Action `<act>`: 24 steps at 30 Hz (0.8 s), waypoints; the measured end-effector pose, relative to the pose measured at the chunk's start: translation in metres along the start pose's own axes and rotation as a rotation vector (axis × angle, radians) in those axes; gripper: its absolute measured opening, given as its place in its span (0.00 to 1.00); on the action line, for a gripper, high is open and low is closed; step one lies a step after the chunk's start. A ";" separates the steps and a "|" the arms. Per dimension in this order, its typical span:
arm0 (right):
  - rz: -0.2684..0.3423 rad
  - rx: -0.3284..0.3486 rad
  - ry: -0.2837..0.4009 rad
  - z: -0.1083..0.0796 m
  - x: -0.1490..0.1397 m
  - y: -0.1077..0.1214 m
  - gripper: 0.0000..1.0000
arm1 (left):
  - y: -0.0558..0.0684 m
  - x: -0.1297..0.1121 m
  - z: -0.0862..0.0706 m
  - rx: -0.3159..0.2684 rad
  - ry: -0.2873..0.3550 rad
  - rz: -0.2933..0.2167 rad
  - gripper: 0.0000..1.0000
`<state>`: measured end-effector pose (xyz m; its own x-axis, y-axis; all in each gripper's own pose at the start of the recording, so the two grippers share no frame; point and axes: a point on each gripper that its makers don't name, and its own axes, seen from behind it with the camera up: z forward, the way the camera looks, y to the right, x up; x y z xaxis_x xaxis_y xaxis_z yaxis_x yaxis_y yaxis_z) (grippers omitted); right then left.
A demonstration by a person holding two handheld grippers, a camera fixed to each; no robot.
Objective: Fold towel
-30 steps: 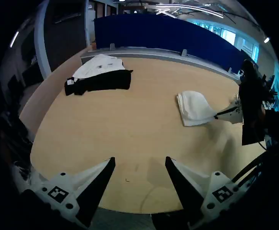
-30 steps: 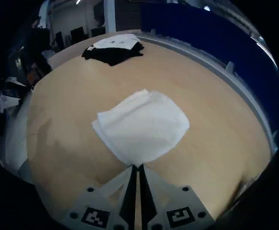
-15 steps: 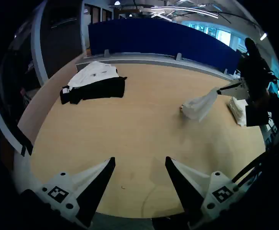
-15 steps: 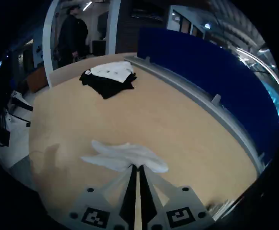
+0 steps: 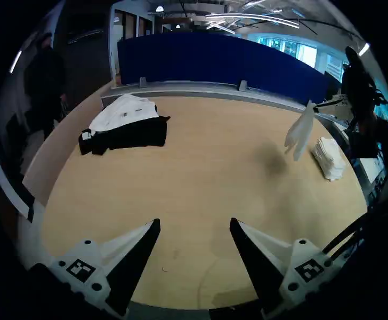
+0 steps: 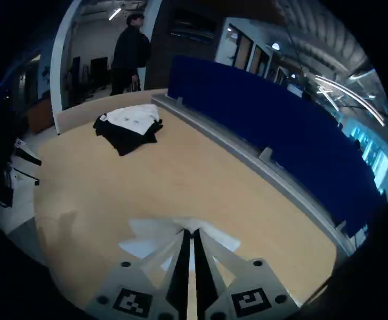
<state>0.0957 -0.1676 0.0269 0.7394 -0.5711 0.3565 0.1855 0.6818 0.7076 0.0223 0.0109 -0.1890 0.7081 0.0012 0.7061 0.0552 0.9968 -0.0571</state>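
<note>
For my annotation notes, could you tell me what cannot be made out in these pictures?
Right gripper view: the right gripper covers much of the towel; its folds are hidden.
Left gripper view: the white stack is too small to count layers.
Same view: clothes pile too small to identify.

I count two grippers, the left gripper and the right gripper, one hanging towel, one stack of folded towels far right, one clothes pile far left, one person beyond it

both cams over table, share clothes pile
</note>
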 end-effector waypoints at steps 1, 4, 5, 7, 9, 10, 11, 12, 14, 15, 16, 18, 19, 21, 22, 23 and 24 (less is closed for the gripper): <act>0.003 -0.008 0.000 -0.003 -0.001 0.006 0.05 | 0.001 0.001 0.000 -0.001 0.000 0.000 0.97; 0.016 -0.032 0.000 -0.013 -0.004 0.026 0.05 | 0.003 0.003 0.002 -0.003 0.000 0.002 0.97; 0.022 -0.040 0.001 -0.017 -0.005 0.032 0.05 | 0.003 0.004 0.002 -0.003 0.000 0.003 0.97; 0.031 -0.053 0.002 -0.023 -0.006 0.045 0.05 | 0.004 0.004 0.004 -0.003 -0.001 0.005 0.97; 0.039 -0.066 0.003 -0.029 -0.008 0.059 0.05 | 0.004 0.004 0.005 -0.003 -0.003 0.008 0.97; 0.042 -0.074 0.002 -0.032 -0.009 0.065 0.05 | 0.004 0.004 0.006 -0.002 -0.005 0.010 0.97; 0.044 -0.082 0.000 -0.035 -0.011 0.073 0.05 | 0.004 0.004 0.007 -0.001 -0.007 0.013 0.97; 0.047 -0.090 -0.001 -0.038 -0.012 0.080 0.05 | 0.004 0.004 0.007 0.000 -0.008 0.015 0.97; 0.053 -0.105 -0.003 -0.043 -0.015 0.095 0.04 | 0.005 0.005 0.009 0.001 -0.011 0.019 0.97; 0.056 -0.112 -0.005 -0.045 -0.016 0.101 0.04 | 0.005 0.005 0.009 0.002 -0.013 0.021 0.97; 0.060 -0.120 -0.006 -0.047 -0.017 0.108 0.04 | 0.006 0.006 0.010 0.003 -0.013 0.023 0.97; 0.068 -0.136 -0.008 -0.052 -0.020 0.122 0.05 | 0.007 0.007 0.011 0.003 -0.015 0.026 0.97; 0.071 -0.143 -0.009 -0.054 -0.021 0.129 0.05 | 0.008 0.007 0.012 0.003 -0.015 0.027 0.97; 0.078 -0.158 -0.012 -0.058 -0.024 0.143 0.05 | 0.009 0.008 0.012 0.004 -0.017 0.028 0.97; 0.080 -0.165 -0.015 -0.059 -0.026 0.149 0.05 | 0.010 0.009 0.013 0.004 -0.017 0.029 0.97; 0.083 -0.173 -0.017 -0.061 -0.028 0.157 0.05 | 0.011 0.010 0.013 0.005 -0.017 0.030 0.97; 0.085 -0.181 -0.020 -0.062 -0.030 0.163 0.05 | 0.011 0.010 0.013 0.005 -0.018 0.031 0.97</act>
<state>0.1444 -0.0110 0.0938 0.7450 -0.5153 0.4237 0.2370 0.7981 0.5540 0.0207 0.0230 -0.1730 0.6970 0.0334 0.7163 0.0297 0.9967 -0.0753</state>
